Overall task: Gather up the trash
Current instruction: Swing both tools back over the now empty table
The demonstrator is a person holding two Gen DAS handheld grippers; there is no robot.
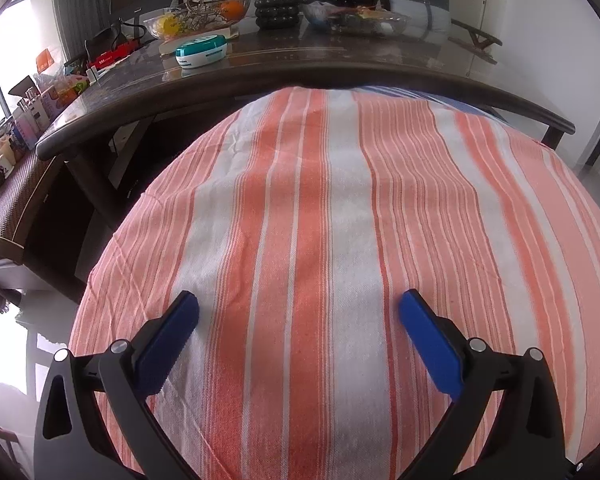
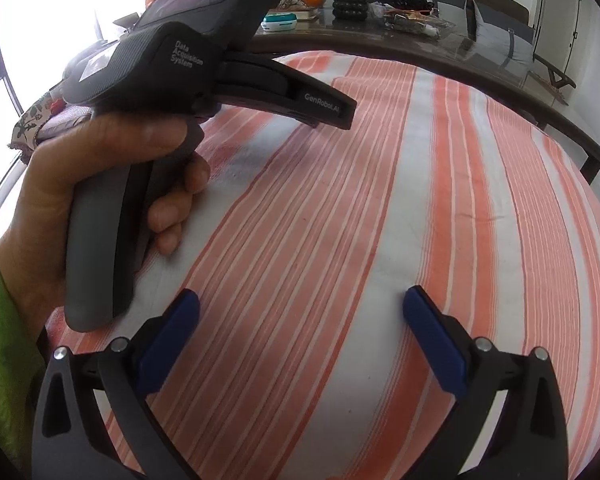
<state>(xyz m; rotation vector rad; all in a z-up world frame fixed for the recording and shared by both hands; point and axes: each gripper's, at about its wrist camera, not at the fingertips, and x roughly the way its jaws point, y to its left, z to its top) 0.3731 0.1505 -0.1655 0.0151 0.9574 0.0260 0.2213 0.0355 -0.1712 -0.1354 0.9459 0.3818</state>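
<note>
Both tongs, left (image 1: 299,312) and right (image 2: 301,307), gape empty over woven orange-and-white striped cloth (image 1: 320,208).

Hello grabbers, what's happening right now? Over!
Left gripper open, empty. Right gripper open, empty. Both over striped cloth. No trash in sight on it. Nothing in the way.

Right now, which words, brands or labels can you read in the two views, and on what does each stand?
"Data Acquisition System": on the grey body of the left gripper, near the hand.
"GenRobot.AI": on that gripper's black arm.
Red package on the dark table: white print, too blurred to read.
Teal and white box: dark print, too small to read.
</note>
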